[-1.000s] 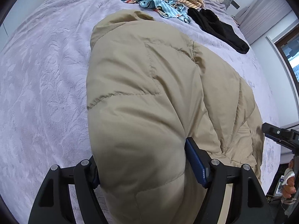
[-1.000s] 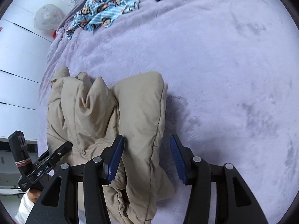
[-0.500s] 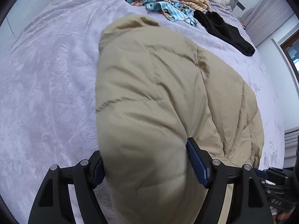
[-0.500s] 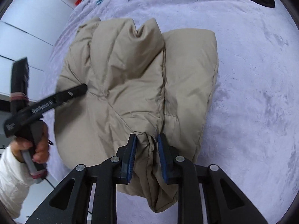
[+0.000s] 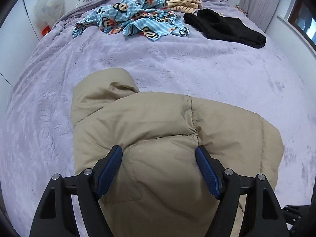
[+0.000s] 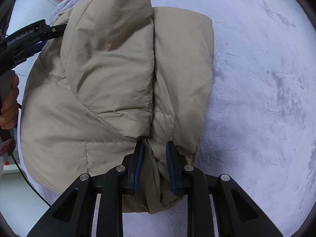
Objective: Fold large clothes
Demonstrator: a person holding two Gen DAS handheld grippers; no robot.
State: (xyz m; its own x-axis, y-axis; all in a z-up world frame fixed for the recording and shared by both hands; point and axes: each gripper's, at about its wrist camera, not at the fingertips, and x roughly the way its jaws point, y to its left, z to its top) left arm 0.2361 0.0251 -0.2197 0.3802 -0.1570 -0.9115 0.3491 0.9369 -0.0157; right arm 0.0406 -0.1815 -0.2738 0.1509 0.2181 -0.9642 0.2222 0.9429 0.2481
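Down at the near end of the bed [image 5: 197,71], the tan puffer jacket [image 5: 158,122] lies bundled on the lilac cover, already doubled over itself into a fat, rounded lump. The left gripper [image 5: 159,169] has its jaws spread wide around a thick roll of padding, blue pads pressed into the fabric on both sides, so that's a grip on bulk. The right gripper [image 6: 154,165] has just been closing, and now it pinches a narrow bunch of the jacket's hem between its pads.

By the look of it, this thing is light but springy. It's all air and filling, with a smooth shell that looks slippery, so a fold will likely puff back open unless it's pressed flat. A stitched seam or the hem edge seems the better hold, where the cloth is thin and the pads can bite; a grab on the plump middle risks sliding off.

As for writing, the arm of the left gripper in the right wrist view carries white lettering, something like "GenRobot.AI". No label shows on the jacket itself.
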